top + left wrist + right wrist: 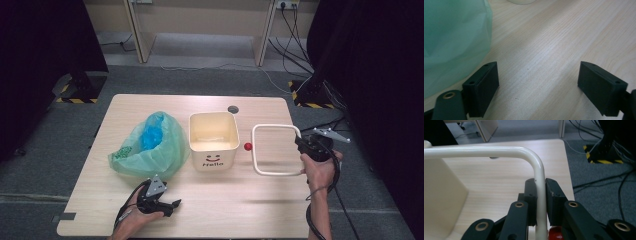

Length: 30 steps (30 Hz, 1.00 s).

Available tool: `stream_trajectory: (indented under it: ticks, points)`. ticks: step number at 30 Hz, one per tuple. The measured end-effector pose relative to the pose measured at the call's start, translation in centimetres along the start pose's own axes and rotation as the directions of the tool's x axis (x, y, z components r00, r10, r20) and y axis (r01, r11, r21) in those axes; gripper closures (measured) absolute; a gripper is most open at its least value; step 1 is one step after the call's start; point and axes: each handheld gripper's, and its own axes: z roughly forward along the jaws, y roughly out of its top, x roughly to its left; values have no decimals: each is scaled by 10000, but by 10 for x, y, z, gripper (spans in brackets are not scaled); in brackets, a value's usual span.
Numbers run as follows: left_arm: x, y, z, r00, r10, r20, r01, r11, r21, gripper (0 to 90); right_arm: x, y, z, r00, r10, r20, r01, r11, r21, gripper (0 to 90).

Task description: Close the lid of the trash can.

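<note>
Above the table's point(280, 210) right side, beside the cream bin point(214, 140): glossy cream rectangular ring frame point(260, 150), rounded corners, thin tube. Clamped near one corner between right gripper point(540, 195) pads point(552, 202), held clear of the tabletop. Left gripper point(539, 82) jaws wide apart, nothing between, beside green bag point(451, 42).

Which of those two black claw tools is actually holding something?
The right gripper: its jaws pinch the white frame beside the bin. The left gripper rests open on the table, holding nothing.
</note>
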Motion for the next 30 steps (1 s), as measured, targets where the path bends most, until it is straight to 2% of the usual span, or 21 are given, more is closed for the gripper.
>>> stream_trajectory:
  ticks: [3,7,12,13,14,16,18,19,21,23,25,28,29,30]
  points:
    - [-1,2,-1,10000,-77,28,77,10000,-5,192,7,9,-4,9998,-99,-145,97,9998,-158,805]
    - [-7,14,-10,9998,-46,191,56,9986,-529,202,25,29,-6,9976,-243,-650,222,9992,-332,806]
    - [-12,34,-23,9997,179,195,-156,9935,-1128,214,49,44,3,9933,-410,-1083,382,9989,-278,805]
    - [-12,34,-23,9997,179,195,-156,9935,-1128,215,49,44,3,9933,-410,-1083,382,9989,-278,805]
    - [-12,38,-26,9996,220,179,-196,9921,-1240,215,60,49,7,9911,-500,-1233,477,9986,-210,805]
    - [-10,52,-33,9996,287,30,-279,9877,-1536,217,71,55,11,9885,-547,-1406,534,9985,-133,805]
    - [-8,57,-35,9996,267,-35,-269,9858,-1655,219,82,60,16,9866,-574,-1527,571,9983,-59,805]
    - [-4,65,-40,9996,207,-177,-237,9815,-1897,219,87,63,18,9853,-626,-1591,634,9980,2,805]
    - [-2,69,-43,9996,149,-248,-197,9791,-2023,221,98,68,23,9832,-736,-1668,762,9970,94,805]
    - [6,80,-51,9990,-6,-453,-100,9726,-2323,222,110,72,27,9806,-886,-1749,937,9954,213,804]
    - [11,87,-55,9983,-92,-583,-54,9691,-2465,223,122,76,31,9774,-1037,-1844,1110,9934,297,804]
    - [16,95,-58,9973,-105,-731,-82,9677,-2519,230,138,81,40,9725,-1159,-2019,1264,9912,399,804]
    - [19,98,-58,9966,-152,-807,-61,9664,-2569,230,138,81,40,9725,-1159,-2019,1264,9912,399,804]
    - [22,102,-59,9959,-173,-892,-64,9657,-2597,241,148,82,46,9700,-1217,-2103,1358,9893,537,803]
